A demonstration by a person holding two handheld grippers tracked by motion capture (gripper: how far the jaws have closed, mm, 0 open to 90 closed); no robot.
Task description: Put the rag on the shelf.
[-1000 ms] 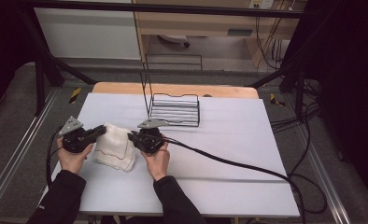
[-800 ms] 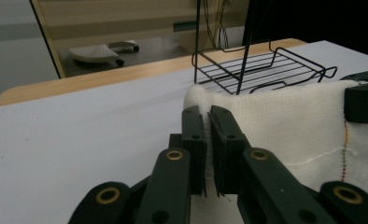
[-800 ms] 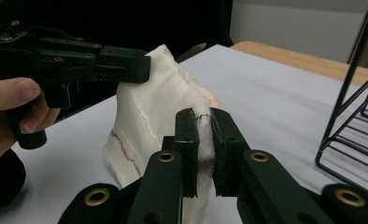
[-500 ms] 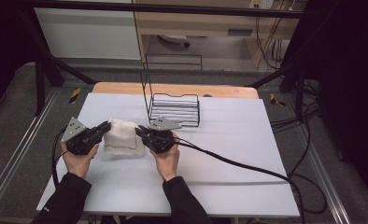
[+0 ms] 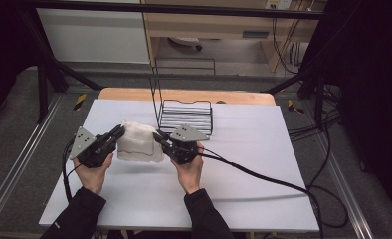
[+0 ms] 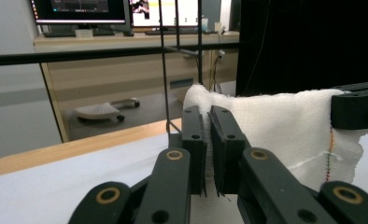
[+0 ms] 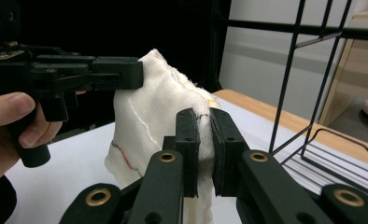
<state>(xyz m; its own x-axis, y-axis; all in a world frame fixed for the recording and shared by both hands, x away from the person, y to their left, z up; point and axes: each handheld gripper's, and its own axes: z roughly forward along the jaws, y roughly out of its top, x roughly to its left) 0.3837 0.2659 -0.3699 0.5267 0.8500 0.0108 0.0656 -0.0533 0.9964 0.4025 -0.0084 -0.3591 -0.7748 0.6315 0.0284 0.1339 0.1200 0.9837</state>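
above the white counter [image 5: 134, 199], left tongs [image 5: 118, 134] and right tongs [image 5: 160, 137] each clench the folded white cloth [image 5: 138, 142], keeping it taut, likely for the black wire basket [image 5: 186, 115].

Left gripper [image 6: 209, 140] jaws clamped on white cloth [image 6: 275, 130]; right gripper [image 6: 357, 108] pinches its far edge, above the white table [image 6: 56, 186].

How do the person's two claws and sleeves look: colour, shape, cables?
Both claws, the left claw and the right claw, are black, each with two flat, blocky jaws on hinged links that have brass-coloured rivets. A grey three-cornered plate sits on top of each. A black cable trails from the right one across the table. The sleeves are black and long.
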